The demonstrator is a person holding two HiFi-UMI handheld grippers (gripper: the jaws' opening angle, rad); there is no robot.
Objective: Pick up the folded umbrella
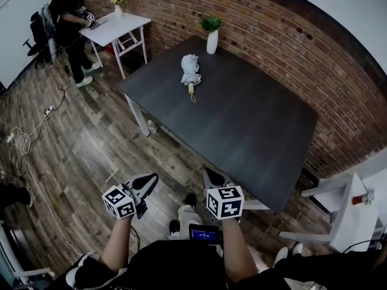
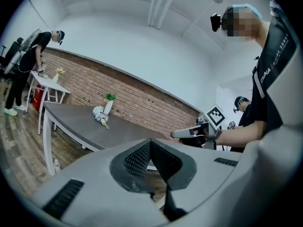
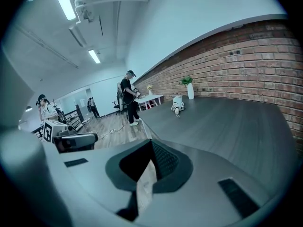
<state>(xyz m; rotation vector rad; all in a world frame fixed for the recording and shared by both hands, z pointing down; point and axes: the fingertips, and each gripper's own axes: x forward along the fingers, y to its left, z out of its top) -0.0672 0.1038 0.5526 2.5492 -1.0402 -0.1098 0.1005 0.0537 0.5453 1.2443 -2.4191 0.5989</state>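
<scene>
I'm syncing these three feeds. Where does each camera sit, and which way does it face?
Head view: on the person's head, looking steeply down at the table and umbrella; forearms, left claw and right claw show below.
Left gripper view: on the left claw, looking along its jaws toward the table; the person's torso and right claw show at right.
Right gripper view: on the right claw, looking along the table; the left claw shows at left.
All share the umbrella.

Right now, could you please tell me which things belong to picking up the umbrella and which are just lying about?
For the job: folded umbrella, dark table under it, left gripper, right gripper.
Lying about: white vase with plant, small white table, flowers on it.
</scene>
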